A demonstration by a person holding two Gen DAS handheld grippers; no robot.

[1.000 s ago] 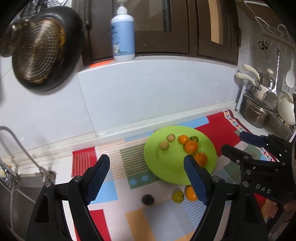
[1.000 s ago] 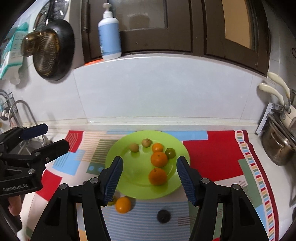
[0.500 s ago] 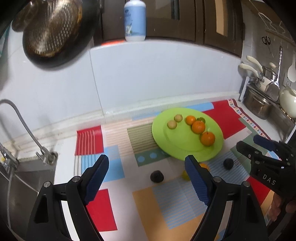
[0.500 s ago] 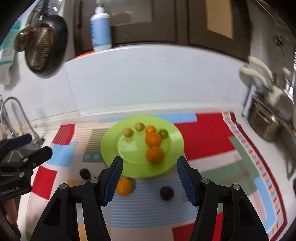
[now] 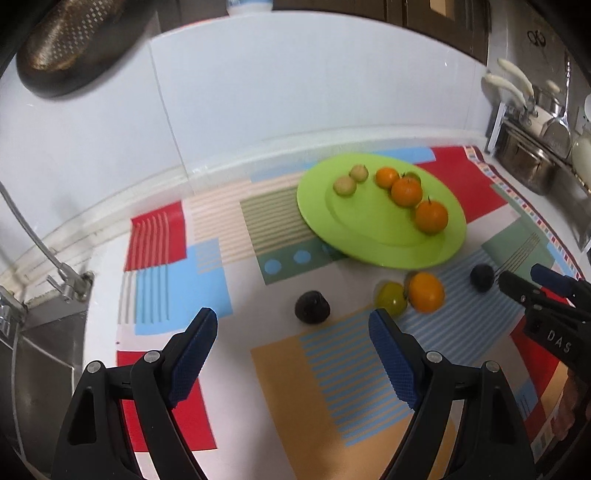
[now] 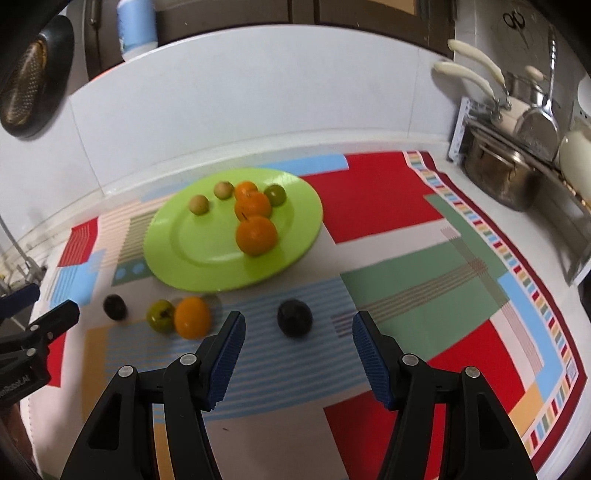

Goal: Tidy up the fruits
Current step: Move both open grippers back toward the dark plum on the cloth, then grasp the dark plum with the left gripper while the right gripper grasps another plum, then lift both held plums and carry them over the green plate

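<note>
A lime green plate [image 5: 369,240] [image 6: 192,251] on the patterned mat holds several small fruits: oranges, pale brown ones and a green one. In front of the plate lie a dark fruit [image 5: 312,307] [image 6: 115,306], a green fruit [image 5: 391,298] [image 6: 160,316], an orange [image 5: 425,291] [image 6: 192,316] and a second dark fruit [image 5: 481,277] [image 6: 294,317]. My left gripper [image 5: 293,332] is open and empty, just short of the first dark fruit. My right gripper [image 6: 298,334] is open and empty, just short of the second dark fruit, and shows in the left wrist view [image 5: 532,284].
A sink and tap [image 5: 55,266] lie at the left. A steel pot [image 6: 498,177] and rack of utensils stand at the right. A colander pan [image 5: 70,40] hangs on the white wall. A soap bottle [image 6: 135,26] stands on the ledge. The colourful mat [image 6: 424,266] covers the counter.
Both grippers have pulled back from the wall and tilted down toward the mat, coming close to the loose fruits in front of the plate. Both stay open.
</note>
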